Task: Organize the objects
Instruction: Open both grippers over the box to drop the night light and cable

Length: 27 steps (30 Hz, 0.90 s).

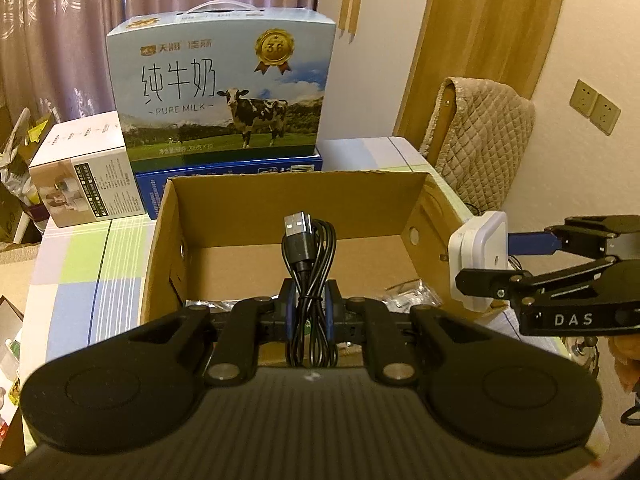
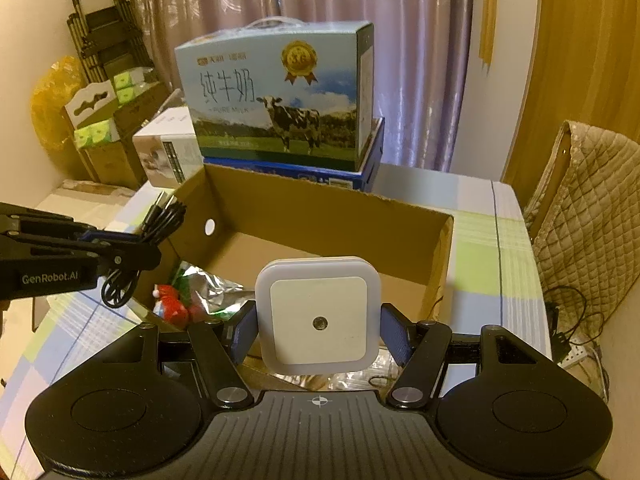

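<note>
While "PURE MILK" marks the milk carton (image 1: 224,92), "DAS" marks the right hand-held gripper (image 1: 484,256).

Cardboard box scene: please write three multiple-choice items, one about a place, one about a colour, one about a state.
1. Where does the milk carton stand?
A. On a blue box
B. Inside the cardboard box
C. On the chair

2. What colour is the cable?
A. White
B. Black
C. Red

3. How is the night light held?
A. It lies in the cardboard box
B. It rests on the table
C. The right gripper clamps it

Answers: 1 A, the blue box lies under it behind the cardboard box; 2 B, the bundle in the left gripper is black; 3 C, both fingers press its sides.
</note>
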Tool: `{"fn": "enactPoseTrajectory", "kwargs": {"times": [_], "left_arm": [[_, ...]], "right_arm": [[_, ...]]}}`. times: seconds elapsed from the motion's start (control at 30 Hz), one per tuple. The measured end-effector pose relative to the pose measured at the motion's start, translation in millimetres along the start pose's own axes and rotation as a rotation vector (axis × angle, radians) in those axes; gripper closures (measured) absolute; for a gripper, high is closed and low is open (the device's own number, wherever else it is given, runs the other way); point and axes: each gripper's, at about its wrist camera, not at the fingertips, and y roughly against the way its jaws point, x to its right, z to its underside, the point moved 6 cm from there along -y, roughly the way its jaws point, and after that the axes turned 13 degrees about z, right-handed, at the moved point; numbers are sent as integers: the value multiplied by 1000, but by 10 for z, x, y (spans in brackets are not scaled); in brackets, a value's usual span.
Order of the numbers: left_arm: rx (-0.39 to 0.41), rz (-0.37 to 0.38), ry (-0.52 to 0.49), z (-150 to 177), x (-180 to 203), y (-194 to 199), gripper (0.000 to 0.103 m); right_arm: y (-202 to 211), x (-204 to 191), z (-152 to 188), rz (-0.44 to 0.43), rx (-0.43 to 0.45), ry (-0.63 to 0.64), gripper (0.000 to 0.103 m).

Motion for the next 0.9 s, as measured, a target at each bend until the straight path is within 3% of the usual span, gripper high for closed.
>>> {"fn": "enactPoseTrajectory", "kwargs": {"times": [0.27, 0.37, 0.63, 0.8, 0.9], "left_arm": [[1, -8, -5, -99, -104, -222, 91], [18, -19, -5, -134, -132, -246, 80], [14, -25, 3, -20, -204, -153, 78], [27, -26, 14, 34, -239, -44, 78], [39, -24, 19, 71, -237, 32, 77]], "right_arm": [[-162, 32, 15, 2, -23, -17, 41], [-182, 56, 21, 3, -25, -23, 41], [-215, 35, 38, -18, -35, -62, 41], [-197, 29, -38, -60, 17, -131, 41], [-137, 65, -78, -42, 46, -155, 40]]}}
